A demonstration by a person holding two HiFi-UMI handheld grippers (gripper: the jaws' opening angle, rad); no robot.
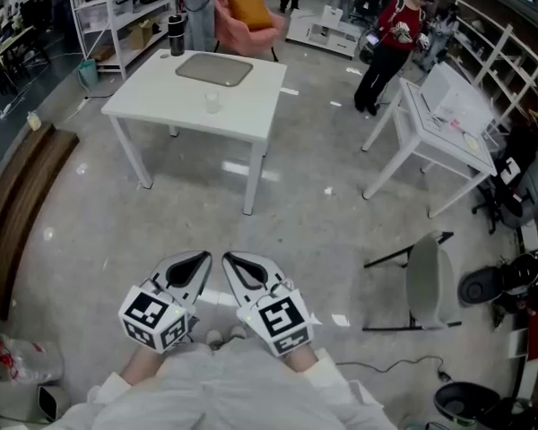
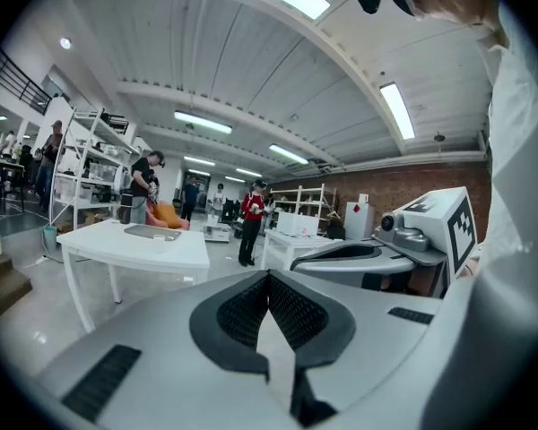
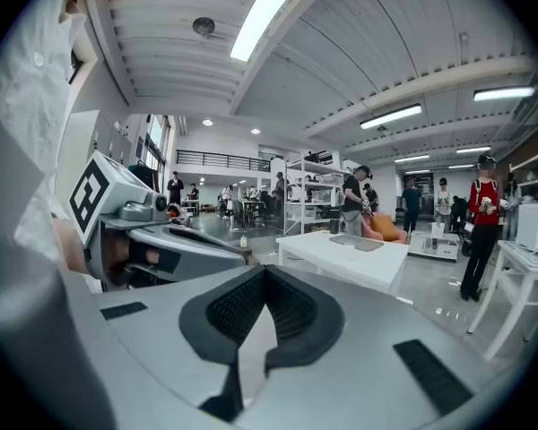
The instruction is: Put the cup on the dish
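Head view: left gripper (image 1: 195, 262) and right gripper (image 1: 238, 265) are both clenched and empty, side by side close to the body. One cup (image 1: 212, 103) stands upright on the far white table (image 1: 251, 106), straight ahead, just near of the one dish (image 1: 214, 68). Neither gripper is clearly nearer.

Left gripper (image 1: 197, 261) and right gripper (image 1: 236, 262): grey shells, black ribbed pads (image 2: 242, 310). Black-and-white marker cubes (image 1: 154, 319) sit behind them. White sleeves (image 1: 251, 385).
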